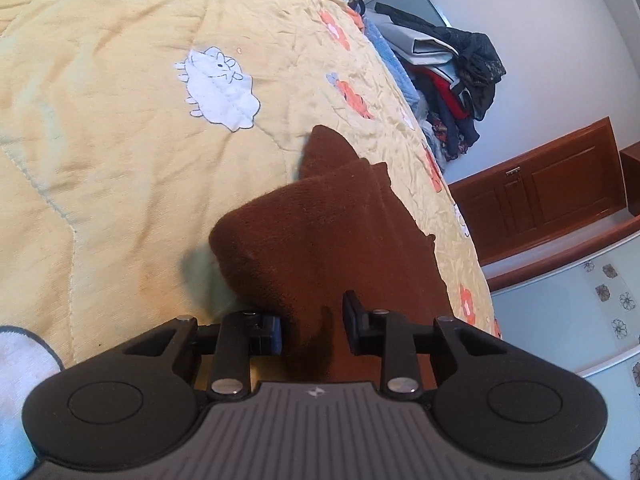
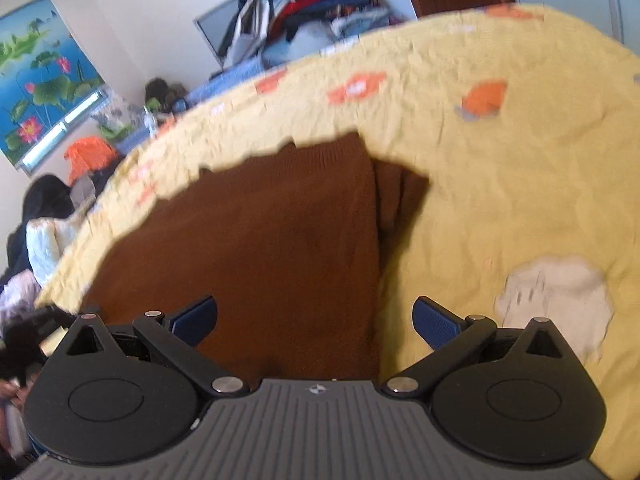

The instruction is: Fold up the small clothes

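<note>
Left tool [image 1: 314,326] pinching brown garment [image 1: 320,232]; right tool [image 2: 314,322] wide open, empty, over garment.

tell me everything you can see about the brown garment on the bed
The brown garment is a soft, fuzzy knit, plain dark brown with no print. It lies on the yellow quilt, partly folded, one layer doubled over another with a pointed corner sticking out beyond. The left gripper has cloth between its narrowly parted fingers; the right gripper hangs wide open over it.
</note>
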The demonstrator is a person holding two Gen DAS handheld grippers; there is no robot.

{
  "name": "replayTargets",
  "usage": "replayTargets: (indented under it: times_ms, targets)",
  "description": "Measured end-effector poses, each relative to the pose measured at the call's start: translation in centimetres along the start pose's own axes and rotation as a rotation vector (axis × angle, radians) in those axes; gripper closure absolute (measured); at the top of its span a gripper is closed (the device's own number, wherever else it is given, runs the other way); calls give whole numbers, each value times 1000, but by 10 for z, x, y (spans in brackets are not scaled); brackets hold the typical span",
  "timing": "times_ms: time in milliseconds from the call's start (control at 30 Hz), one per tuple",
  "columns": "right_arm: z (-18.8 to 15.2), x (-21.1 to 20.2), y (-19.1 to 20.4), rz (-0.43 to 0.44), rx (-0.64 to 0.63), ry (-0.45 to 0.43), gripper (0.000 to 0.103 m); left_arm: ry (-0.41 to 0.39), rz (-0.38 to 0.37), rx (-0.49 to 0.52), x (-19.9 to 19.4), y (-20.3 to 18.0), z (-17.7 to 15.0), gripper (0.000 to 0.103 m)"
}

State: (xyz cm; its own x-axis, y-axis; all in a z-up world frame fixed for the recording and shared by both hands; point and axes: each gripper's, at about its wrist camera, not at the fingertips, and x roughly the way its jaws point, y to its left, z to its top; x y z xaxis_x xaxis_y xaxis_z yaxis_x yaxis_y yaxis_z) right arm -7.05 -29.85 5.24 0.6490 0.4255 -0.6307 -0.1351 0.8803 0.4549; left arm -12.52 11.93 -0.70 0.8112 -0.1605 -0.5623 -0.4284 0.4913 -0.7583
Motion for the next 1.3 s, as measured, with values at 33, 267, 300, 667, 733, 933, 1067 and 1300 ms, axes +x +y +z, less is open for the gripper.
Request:
replayTargets:
  times_ms: [33, 267, 300, 667, 733, 933, 1067, 1300]
  targets:
    - [7, -2, 3, 14, 0, -10, 0, -3, 0, -1, 2, 0, 1, 75]
    - [55, 20, 51, 176, -69, 5, 0, 25, -36, -68, 4, 9, 10, 69]
    - [58, 27, 61, 200, -82, 17, 0, 29, -50, -88, 5, 13, 11, 69]
    - [80, 118, 161, 448, -67, 258, 0, -151, 83, 609, -7, -66, -22, 98]
    - [86, 143, 177, 480, -57, 341, 0, -193, 92, 916, -6, -94, -57, 98]
    - [86, 211, 202, 461, 4, 537, 0, -213, 104, 1229, 3, -111, -108, 98]
    - [84, 219, 211, 415, -83, 519, 13, -225, 134, 1331, 7, -110, -116, 98]
    - [92, 219, 170, 397, -126, 462, 73, -199, 130, 1419, 21, -121, -128, 98]
